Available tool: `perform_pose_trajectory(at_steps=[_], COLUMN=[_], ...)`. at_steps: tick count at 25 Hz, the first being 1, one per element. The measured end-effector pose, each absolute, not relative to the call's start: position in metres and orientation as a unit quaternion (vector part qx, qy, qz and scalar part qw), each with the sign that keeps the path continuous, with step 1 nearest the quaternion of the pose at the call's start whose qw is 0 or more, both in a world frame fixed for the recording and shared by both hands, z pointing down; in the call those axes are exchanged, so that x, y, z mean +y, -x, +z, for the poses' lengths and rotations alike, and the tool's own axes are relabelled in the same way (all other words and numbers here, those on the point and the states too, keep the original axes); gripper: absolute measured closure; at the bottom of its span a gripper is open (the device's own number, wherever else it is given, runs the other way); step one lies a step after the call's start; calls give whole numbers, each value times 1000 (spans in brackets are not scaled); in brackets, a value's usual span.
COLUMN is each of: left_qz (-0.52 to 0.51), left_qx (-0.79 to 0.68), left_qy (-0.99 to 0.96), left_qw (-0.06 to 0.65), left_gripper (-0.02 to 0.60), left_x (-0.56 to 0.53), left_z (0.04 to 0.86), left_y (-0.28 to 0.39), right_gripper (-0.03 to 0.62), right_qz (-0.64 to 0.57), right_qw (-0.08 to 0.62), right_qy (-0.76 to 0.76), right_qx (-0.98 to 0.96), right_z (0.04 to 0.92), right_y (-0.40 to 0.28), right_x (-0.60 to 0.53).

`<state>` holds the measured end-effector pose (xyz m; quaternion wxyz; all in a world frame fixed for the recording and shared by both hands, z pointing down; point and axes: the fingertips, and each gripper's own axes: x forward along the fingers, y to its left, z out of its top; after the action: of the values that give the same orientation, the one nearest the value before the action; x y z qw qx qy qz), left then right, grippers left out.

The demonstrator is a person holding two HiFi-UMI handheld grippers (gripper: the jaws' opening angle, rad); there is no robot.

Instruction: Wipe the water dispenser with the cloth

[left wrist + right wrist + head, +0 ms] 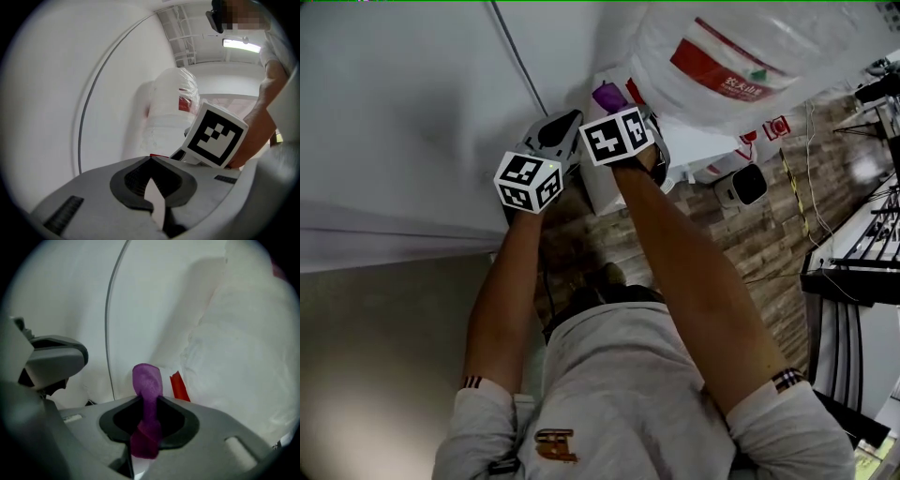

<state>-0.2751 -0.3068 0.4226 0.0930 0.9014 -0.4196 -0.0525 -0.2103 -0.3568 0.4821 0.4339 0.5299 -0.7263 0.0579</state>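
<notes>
The water dispenser [701,142] is white and carries a big bottle [741,66] wrapped in clear plastic with a red label. That bottle [243,357] fills the right side of the right gripper view. My right gripper [614,105] is shut on a purple cloth [607,97], held up close beside the bottle's lower part. A fold of the cloth [147,380] sticks out above the jaws of the right gripper [147,404]. My left gripper [558,129] hovers just left of it by the wall. In its own view the left gripper [154,194] is shut with nothing held.
A white wall [394,112] with a thin dark line [517,66] stands at the left. Below is a wood floor [750,244] with a small white device [741,185] and loose cables. A black rack [862,267] stands at the right.
</notes>
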Motion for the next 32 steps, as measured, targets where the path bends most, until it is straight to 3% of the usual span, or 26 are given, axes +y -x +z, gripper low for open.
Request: perform_pose_trajectory(at_steps=[32], left_qz=[-42], left_qx=[-394], left_qy=[-912], left_qw=[103], left_gripper=[583], left_x=[-258], left_z=[427], left_y=[219], right_gripper=[500], right_qz=[89], right_qw=[396], right_qy=[-454], right_qx=[-793], right_z=[484], right_y=[155], right_x=[-243])
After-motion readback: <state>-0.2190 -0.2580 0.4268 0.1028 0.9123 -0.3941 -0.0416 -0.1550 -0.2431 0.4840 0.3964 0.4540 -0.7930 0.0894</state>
